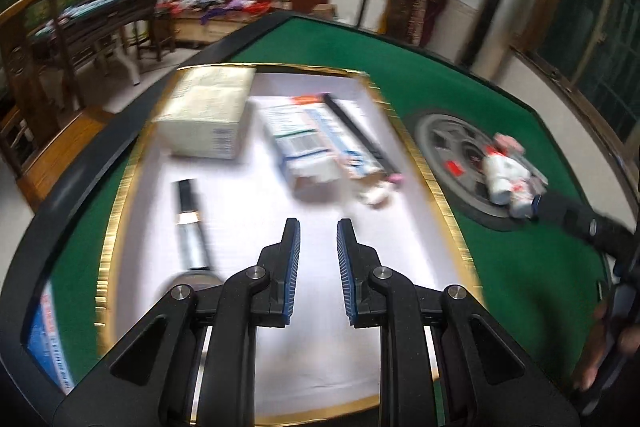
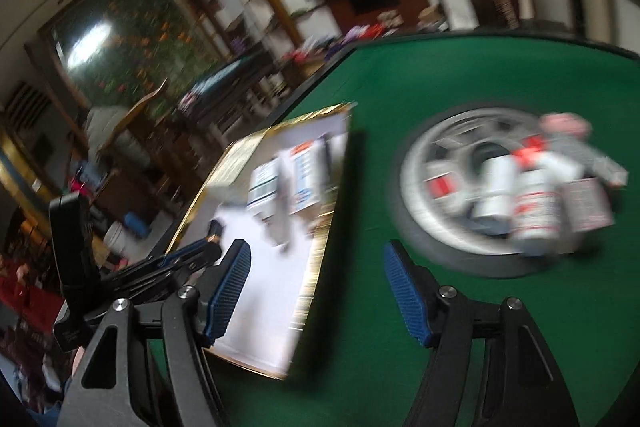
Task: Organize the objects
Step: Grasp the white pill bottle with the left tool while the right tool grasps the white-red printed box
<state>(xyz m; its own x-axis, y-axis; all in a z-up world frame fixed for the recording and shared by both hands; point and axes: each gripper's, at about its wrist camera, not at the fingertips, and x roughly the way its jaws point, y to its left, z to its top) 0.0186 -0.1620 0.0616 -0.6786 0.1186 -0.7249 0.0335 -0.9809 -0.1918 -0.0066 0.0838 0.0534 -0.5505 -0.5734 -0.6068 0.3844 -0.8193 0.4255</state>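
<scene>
Gold-rimmed tray (image 1: 416,147), boxes, bottles on green table (image 2: 480,75)

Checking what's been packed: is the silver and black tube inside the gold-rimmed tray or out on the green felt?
Inside. The tube lies flat on the white floor of the tray, near its left rim.
</scene>
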